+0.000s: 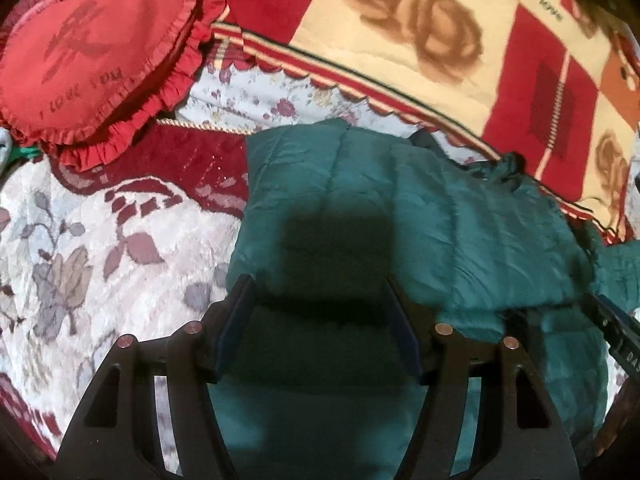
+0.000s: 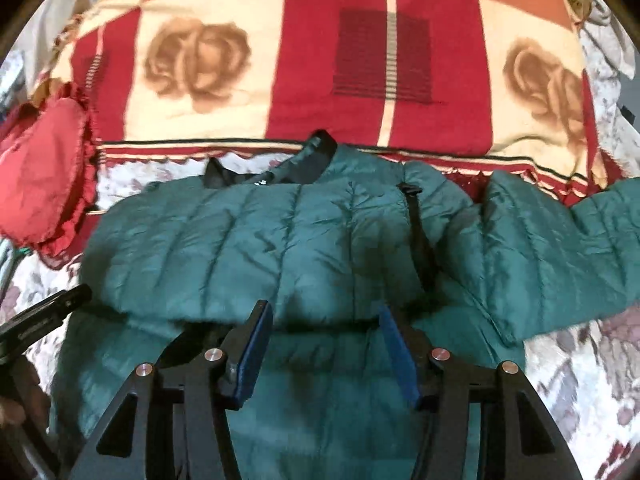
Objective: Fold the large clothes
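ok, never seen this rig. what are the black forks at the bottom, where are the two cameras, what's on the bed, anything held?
No robot arm here: a person holds a two-finger gripper in each hand, each with a fisheye camera looking along its fingers. One picture is from the left gripper, the other from the right gripper; the black forks are their fingers, with blue pads. Both hover over a green puffer jacket spread on a floral bedspread, one sleeve stretched out sideways. Behind lie a red-and-cream rose blanket and a red frilled cushion. Both grippers look open with nothing held, though blur hides any contact.

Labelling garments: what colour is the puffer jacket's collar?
Black collar on the teal jacket; clearest in the right wrist view.
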### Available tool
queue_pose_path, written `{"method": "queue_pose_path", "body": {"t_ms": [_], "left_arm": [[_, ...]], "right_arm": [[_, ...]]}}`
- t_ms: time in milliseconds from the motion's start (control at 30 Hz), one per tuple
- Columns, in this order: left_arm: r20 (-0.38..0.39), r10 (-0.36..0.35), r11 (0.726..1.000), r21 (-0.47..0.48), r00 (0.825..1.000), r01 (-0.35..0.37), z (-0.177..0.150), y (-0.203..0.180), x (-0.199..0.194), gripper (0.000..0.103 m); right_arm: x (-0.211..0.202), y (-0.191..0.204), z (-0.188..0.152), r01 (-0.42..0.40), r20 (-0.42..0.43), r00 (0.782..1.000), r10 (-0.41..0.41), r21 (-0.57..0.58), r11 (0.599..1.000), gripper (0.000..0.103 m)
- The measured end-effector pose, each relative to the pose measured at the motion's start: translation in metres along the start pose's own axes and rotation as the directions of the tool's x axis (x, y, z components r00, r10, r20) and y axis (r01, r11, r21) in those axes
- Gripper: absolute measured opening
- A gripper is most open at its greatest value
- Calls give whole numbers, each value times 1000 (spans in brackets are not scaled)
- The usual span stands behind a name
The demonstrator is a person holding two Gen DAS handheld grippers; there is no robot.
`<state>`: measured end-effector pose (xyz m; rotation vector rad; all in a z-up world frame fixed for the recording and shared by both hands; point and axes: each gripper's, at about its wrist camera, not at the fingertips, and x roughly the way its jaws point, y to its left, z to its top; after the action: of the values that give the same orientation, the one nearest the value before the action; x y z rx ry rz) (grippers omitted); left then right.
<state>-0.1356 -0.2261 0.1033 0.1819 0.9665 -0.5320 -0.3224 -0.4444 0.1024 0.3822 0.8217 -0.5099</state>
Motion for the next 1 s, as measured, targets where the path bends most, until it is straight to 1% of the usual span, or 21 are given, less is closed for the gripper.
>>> {"method": "queue_pose_path", "body": {"t_ms": [133,233,300,433,600,700,800,1000], "left_arm": [[27,-4,999,36,1000,3,-12,-11,-21,65],[54,-9,998,55,999,6,-21,-17,-38,65],[64,-20,998,56,998,16,-26,-20,-46,65],[82,-36,998,53,996,32,-37,-28,-60,65],[95,-39,997,64,995,33,-53,-39,-70,65],[116,-37,997,72,993,29,-61,-47,-74,65],[125,-40,996,82,991,30,-68,-56,-76,65],[133,-44,993,113,990,29,-78,-75,-79,65]], "right_arm": [[-21,4,-16,6,8,1000,-6,-26,1000,54],[-32,3,-26,2,9,1000,-2,-17,1000,55],[-40,2,-35,-8,7,1000,8,-10,1000,63],[-55,2,-51,-18,23,1000,18,-19,1000,65],[-66,-5,-69,-15,18,1000,15,-18,1000,66],[-72,-12,-77,-6,26,1000,6,-14,1000,67],[-76,-16,-81,-9,32,999,10,-9,1000,70],[-79,-21,-83,-2,41,999,3,-14,1000,70]]}}
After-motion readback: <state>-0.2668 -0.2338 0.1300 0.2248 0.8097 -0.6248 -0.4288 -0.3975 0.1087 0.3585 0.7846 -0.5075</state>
